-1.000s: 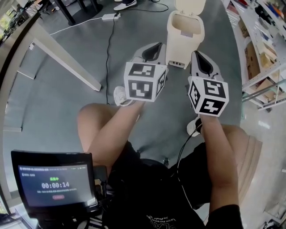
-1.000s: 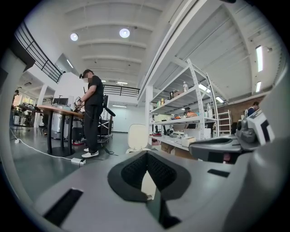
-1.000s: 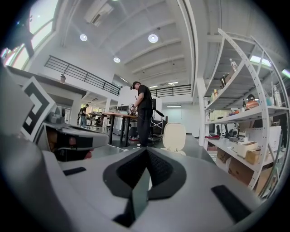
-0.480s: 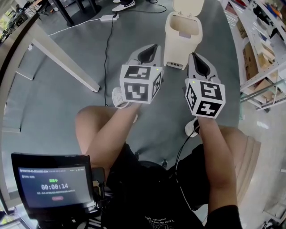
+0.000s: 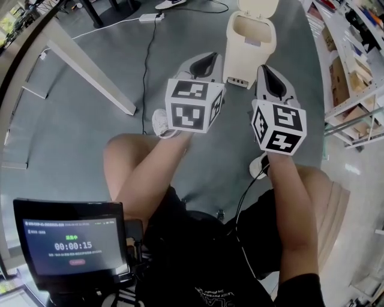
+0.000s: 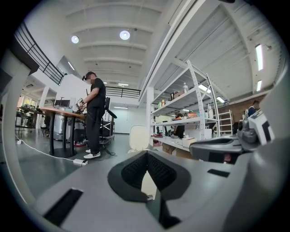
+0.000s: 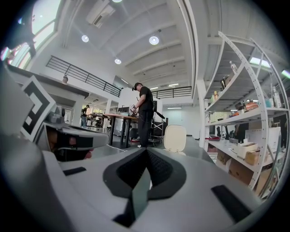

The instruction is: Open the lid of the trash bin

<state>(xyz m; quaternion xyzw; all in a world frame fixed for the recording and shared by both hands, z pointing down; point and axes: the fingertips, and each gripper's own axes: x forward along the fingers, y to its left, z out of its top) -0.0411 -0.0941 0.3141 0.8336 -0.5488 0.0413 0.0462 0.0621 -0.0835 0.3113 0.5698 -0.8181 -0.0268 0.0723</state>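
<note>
Lid point(image 5: 259, 6) stays up — looks done
Barely a shift: left gripper point(image 5: 207, 59) and right gripper point(image 5: 266, 72) hover before the bin point(image 5: 243, 51), fingers pressed together, empty.

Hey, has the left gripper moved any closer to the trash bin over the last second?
No. The left gripper sits just as near the front wall of the trash bin as before; only the whole view shifted slightly.

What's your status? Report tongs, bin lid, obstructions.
Left tongs and right tongs shut, empty. Trash bin ahead, lid standing open. Cable on floor off left, not in between.
</note>
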